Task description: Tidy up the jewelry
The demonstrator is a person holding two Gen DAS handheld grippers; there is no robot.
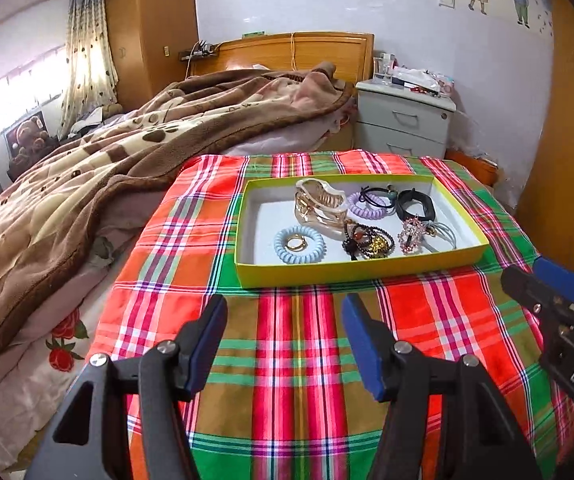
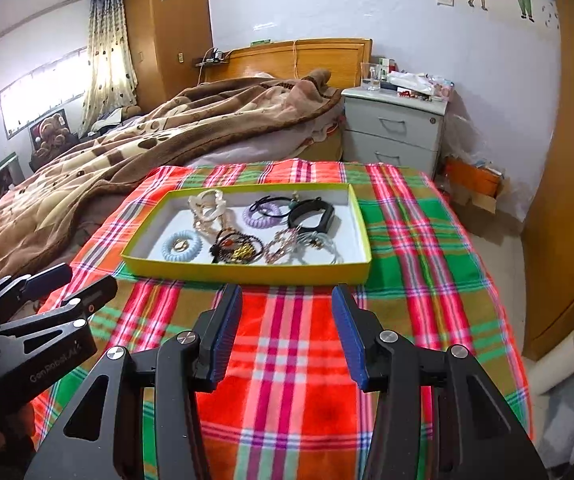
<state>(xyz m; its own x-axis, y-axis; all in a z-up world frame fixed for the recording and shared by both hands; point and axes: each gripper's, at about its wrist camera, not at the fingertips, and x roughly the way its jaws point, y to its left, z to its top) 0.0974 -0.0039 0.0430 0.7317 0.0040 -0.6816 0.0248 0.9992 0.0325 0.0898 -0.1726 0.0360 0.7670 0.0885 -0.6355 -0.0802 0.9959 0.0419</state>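
A shallow yellow-rimmed box (image 1: 351, 271) (image 2: 247, 272) sits on a plaid cloth (image 1: 287, 360) (image 2: 287, 360). It holds a gold claw clip (image 1: 319, 206) (image 2: 209, 210), a pale blue coil tie (image 1: 299, 244) (image 2: 183, 245) with a gold ring inside it, a purple coil tie (image 1: 367, 205) (image 2: 261, 216), a black band (image 1: 415, 204) (image 2: 313, 214), dark beaded bracelets (image 1: 367, 242) (image 2: 237, 248) and a crystal piece (image 1: 413, 236) (image 2: 281, 249). My left gripper (image 1: 285, 304) hangs open and empty in front of the box. My right gripper (image 2: 287, 294) is also open and empty, near the box's front wall.
A bed with a brown blanket (image 1: 107, 168) (image 2: 135, 148) lies left of the cloth. A grey nightstand (image 1: 403, 124) (image 2: 395, 132) with clutter stands behind. A wooden wardrobe (image 2: 567, 200) runs along the right, with a paper roll (image 2: 559, 364) on the floor.
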